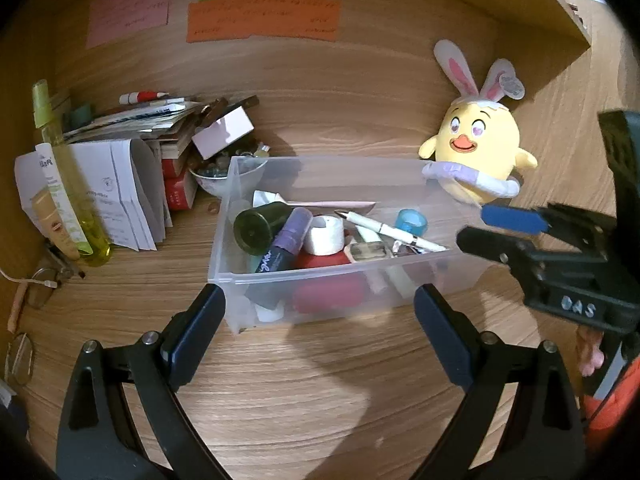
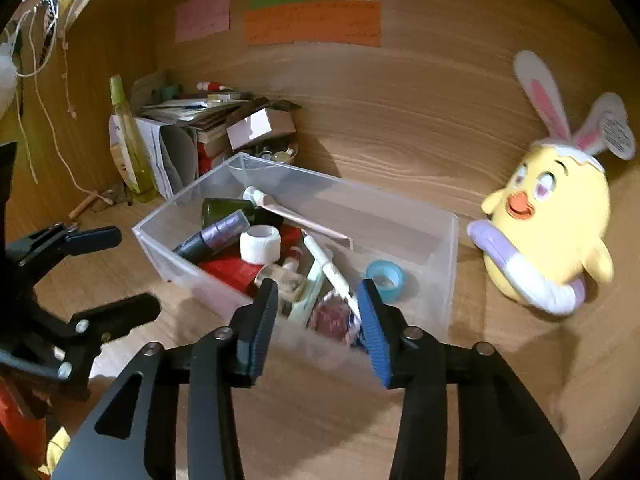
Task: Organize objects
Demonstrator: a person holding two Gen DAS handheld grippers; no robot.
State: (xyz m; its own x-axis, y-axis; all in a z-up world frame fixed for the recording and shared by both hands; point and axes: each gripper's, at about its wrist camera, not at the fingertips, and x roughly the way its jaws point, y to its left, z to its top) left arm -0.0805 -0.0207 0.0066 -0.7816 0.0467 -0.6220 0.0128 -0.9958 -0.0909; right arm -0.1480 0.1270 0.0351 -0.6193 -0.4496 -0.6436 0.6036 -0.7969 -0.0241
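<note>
A clear plastic bin [image 1: 280, 280] sits on the wooden desk [image 1: 320, 400], loaded with small items: a white pen [image 1: 394, 232], a roll of white tape [image 1: 325, 235], a blue tape roll [image 1: 412, 221], a dark green bottle [image 1: 262, 226] and a purple tube [image 1: 286, 242]. The left gripper [image 1: 318, 334] is spread wide just before the bin's near wall, with nothing between its fingers. The right gripper [image 2: 318, 326] stands partly parted at the bin's near right corner, grasping nothing. A yellow chick toy [image 2: 556, 232] with rabbit ears leans just right of the bin. A stack of papers [image 1: 132, 184] stands to the left.
</note>
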